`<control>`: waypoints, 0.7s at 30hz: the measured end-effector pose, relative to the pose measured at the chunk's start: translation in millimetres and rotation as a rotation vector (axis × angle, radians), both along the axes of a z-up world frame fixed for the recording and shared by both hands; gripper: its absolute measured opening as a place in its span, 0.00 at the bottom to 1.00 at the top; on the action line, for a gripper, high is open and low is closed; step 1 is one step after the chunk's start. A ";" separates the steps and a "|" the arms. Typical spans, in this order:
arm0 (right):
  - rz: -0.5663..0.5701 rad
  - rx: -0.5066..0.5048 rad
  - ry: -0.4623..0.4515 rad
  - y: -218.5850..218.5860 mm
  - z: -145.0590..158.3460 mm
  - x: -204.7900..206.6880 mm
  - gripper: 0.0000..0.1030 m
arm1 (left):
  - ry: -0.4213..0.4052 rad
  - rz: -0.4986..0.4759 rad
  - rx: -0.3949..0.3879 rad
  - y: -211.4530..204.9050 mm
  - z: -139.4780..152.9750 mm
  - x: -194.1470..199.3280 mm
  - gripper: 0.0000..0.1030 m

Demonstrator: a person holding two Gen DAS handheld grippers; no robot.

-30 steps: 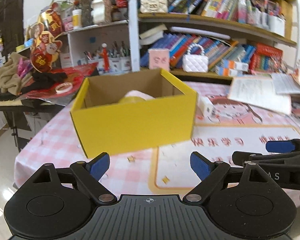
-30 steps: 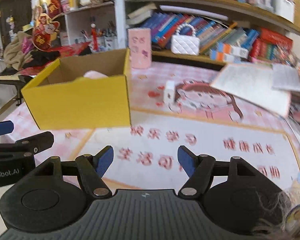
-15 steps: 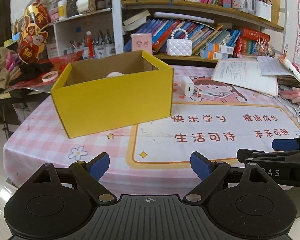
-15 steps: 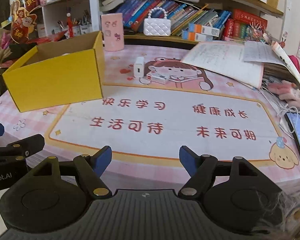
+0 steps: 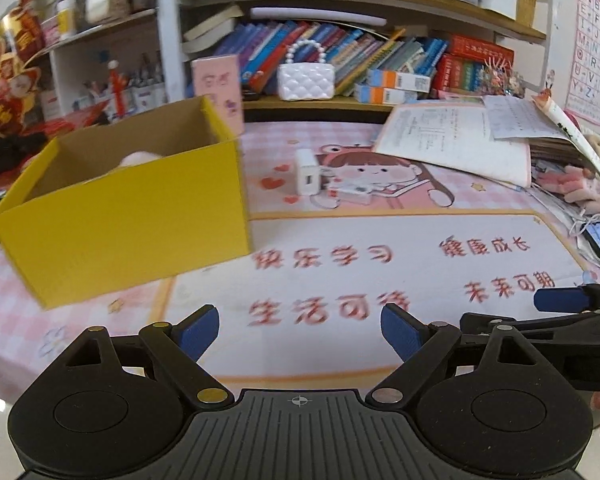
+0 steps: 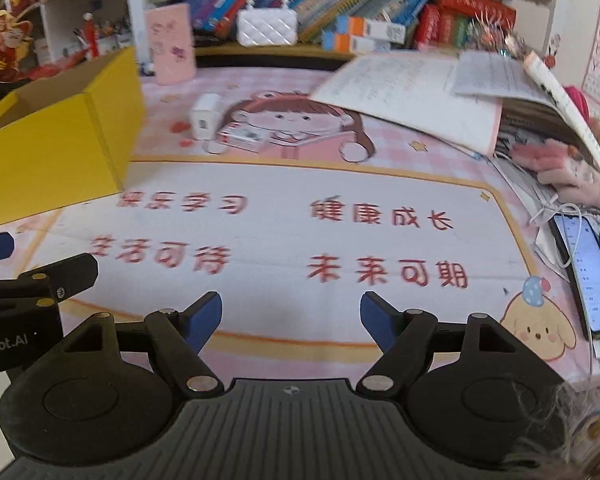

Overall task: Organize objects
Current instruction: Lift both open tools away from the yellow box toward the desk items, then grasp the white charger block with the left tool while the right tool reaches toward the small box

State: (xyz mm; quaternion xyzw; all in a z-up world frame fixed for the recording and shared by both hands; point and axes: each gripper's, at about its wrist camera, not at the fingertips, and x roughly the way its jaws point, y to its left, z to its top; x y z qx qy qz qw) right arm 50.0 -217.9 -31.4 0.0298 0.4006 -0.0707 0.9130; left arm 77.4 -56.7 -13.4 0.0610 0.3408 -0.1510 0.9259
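The left gripper [image 5: 300, 330] hangs over the near edge of the table [image 5: 4, 320], its blue-padded jaws spread wide with nothing between them; only the printed mat [image 5: 400, 280] shows in the gap. The right gripper [image 6: 291, 322] is beside it over the same near edge, its jaws opening and likewise empty; one of its blue fingertips [image 5: 560, 300] juts into the left wrist view from the right side, and part of the left gripper's arm shows at the left side of the right wrist view.

The yellow cardboard box [image 5: 120, 236] stands open-topped toward the far left corner of the table, on the pink checked cloth and overlapping the left edge of the mat; something pale pink [image 5: 134, 159] lies inside it, too hidden to tell what. Just right of the box, toward the far edge, a small white charger [image 5: 308, 178] stands upright on the mat's cartoon girl, with a small flat packet [image 6: 242, 136] lying just beside it. A pink card [image 5: 219, 88] stands at the far edge behind the box. Open papers and booklets [image 5: 452, 138] are piled toward the far right corner; a pink plush toy [image 6: 560, 168] lies along the right edge, and nearer along that edge a phone [image 6: 588, 276] lies with its screen lit and a white cable by it. Behind the table, shelves carry books [image 5: 340, 52] and a white quilted handbag [image 5: 306, 80].
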 end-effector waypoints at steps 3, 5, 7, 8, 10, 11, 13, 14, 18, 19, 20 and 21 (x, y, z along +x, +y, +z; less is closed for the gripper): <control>0.006 -0.004 -0.012 -18.4 0.8 15.6 0.73 | 0.005 0.000 -0.001 -19.0 -0.9 13.3 0.88; 0.008 -0.006 -0.033 -30.7 3.0 26.2 0.73 | 0.000 0.000 0.008 -32.1 -0.3 21.3 0.88; 0.002 -0.002 -0.052 -43.8 4.4 38.0 0.73 | -0.014 0.006 0.017 -44.3 2.2 27.5 0.87; 0.003 0.001 -0.063 -50.1 5.1 44.0 0.73 | -0.027 0.008 0.019 -50.0 3.8 30.0 0.87; 0.010 -0.009 -0.087 -60.8 8.8 56.9 0.71 | -0.060 0.009 0.037 -62.4 6.4 35.2 0.86; 0.012 -0.015 -0.101 -65.2 11.2 62.2 0.71 | -0.073 0.014 0.051 -68.9 7.6 39.3 0.86; 0.017 -0.011 -0.133 -74.8 16.9 73.7 0.71 | -0.094 0.038 0.064 -78.7 10.2 50.5 0.78; 0.019 -0.003 -0.146 -79.4 19.6 79.3 0.71 | -0.100 0.056 0.063 -82.2 11.4 57.1 0.75; 0.044 0.013 -0.170 -91.5 25.7 103.5 0.71 | -0.098 0.133 0.048 -88.3 14.5 86.4 0.59; 0.059 0.005 -0.176 -93.1 25.4 109.0 0.71 | -0.094 0.145 0.053 -90.4 14.3 93.8 0.57; 0.076 -0.009 -0.180 -93.3 24.5 113.2 0.71 | -0.090 0.152 0.056 -92.4 14.1 102.1 0.56; 0.094 -0.024 -0.181 -93.0 22.9 117.8 0.71 | -0.089 0.161 0.058 -94.5 13.8 109.8 0.54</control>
